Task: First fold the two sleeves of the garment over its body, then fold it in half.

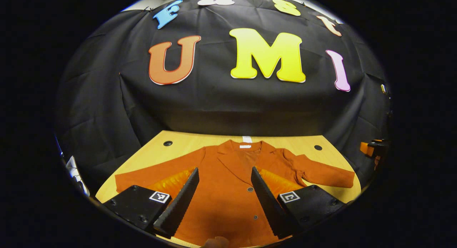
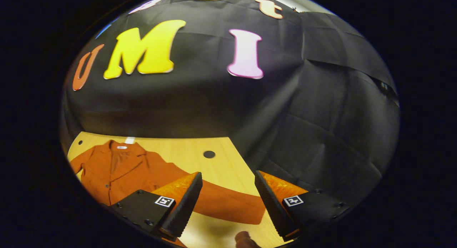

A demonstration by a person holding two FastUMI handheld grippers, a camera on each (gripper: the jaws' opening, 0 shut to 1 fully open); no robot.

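Note:
A rust-orange buttoned jacket (image 1: 223, 205) lies flat on the wooden table (image 1: 185, 141), collar toward the wall. Its left sleeve (image 1: 153, 173) and right sleeve (image 1: 328, 176) are both spread out to the sides. My left gripper (image 1: 225, 169) hovers open above the jacket's front, with nothing between its fingers. In the right gripper view the jacket (image 2: 121, 169) sits at the lower left, and its right sleeve (image 2: 228, 203) runs across between the fingers. My right gripper (image 2: 227, 173) is open above that sleeve's cuff end and holds nothing.
The table (image 2: 178, 148) has round dark holes (image 1: 167, 143) (image 1: 318, 147) (image 2: 209, 154) near its back corners and a white mark (image 1: 247, 138) at its back edge. Black cloth walls close in behind and beside it. A fingertip (image 2: 242, 237) shows at the bottom edge.

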